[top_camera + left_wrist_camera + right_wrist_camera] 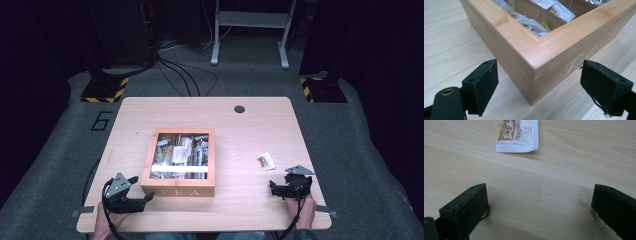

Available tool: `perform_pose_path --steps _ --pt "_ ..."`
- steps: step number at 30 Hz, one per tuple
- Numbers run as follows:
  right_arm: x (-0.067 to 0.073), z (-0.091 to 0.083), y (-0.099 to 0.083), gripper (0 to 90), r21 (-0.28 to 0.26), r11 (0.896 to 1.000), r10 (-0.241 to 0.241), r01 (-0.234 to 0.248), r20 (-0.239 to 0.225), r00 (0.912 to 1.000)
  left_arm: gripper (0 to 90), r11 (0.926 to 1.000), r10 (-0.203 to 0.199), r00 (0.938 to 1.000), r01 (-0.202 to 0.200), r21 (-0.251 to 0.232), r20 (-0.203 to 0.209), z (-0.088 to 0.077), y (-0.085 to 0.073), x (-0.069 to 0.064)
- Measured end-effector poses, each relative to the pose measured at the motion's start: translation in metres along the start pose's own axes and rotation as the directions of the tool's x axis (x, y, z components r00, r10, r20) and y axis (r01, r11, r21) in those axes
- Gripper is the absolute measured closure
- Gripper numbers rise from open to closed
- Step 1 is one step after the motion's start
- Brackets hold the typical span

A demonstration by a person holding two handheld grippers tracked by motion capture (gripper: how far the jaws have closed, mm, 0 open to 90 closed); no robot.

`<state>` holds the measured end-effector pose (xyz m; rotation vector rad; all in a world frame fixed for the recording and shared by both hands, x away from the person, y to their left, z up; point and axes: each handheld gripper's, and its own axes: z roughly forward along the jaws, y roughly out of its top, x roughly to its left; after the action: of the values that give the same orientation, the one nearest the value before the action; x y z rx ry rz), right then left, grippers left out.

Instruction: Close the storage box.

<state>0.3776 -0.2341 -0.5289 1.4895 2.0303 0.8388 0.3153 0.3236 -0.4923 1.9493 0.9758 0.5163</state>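
Near my left gripper (537, 85), the box (178, 189) sits mid-frame in the high view, lid shut, its glass showing packets (179, 152) in compartments. Its corner stands between my wide-open jaws, untouched. My right gripper (539, 210) gapes over bare table (250, 130), a sachet (519, 135) just ahead, upper centre.

Sachet (520, 138) beyond open tool (539, 210)

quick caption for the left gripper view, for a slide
Left tool, jaws open, faces the near corner of the closed wooden tea box, sachets visible through its lid, on the table.
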Motion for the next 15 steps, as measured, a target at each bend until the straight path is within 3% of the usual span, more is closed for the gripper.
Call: perform_pose_path --steps 5,12,15 --pt "0.0 0.0 0.0 0.4 -0.004 1.0 0.006 -0.006 -0.002 1.0 8.1 0.9984 -0.044 0.9981 0.045 0.034 -0.043 -0.006 -0.015 0.016" --pt "0.0 0.0 -0.001 0.5 -0.004 1.0 0.003 -0.003 -0.005 1.0 4.6 0.9885 -0.098 0.9865 0.112 0.101 -0.131 -0.003 -0.033 0.045" --pt "-0.001 0.0 -0.001 0.5 -0.003 1.0 0.007 -0.007 -0.01 0.9999 3.6 0.9865 -0.109 0.982 0.126 0.104 -0.154 0.0 -0.036 0.051"
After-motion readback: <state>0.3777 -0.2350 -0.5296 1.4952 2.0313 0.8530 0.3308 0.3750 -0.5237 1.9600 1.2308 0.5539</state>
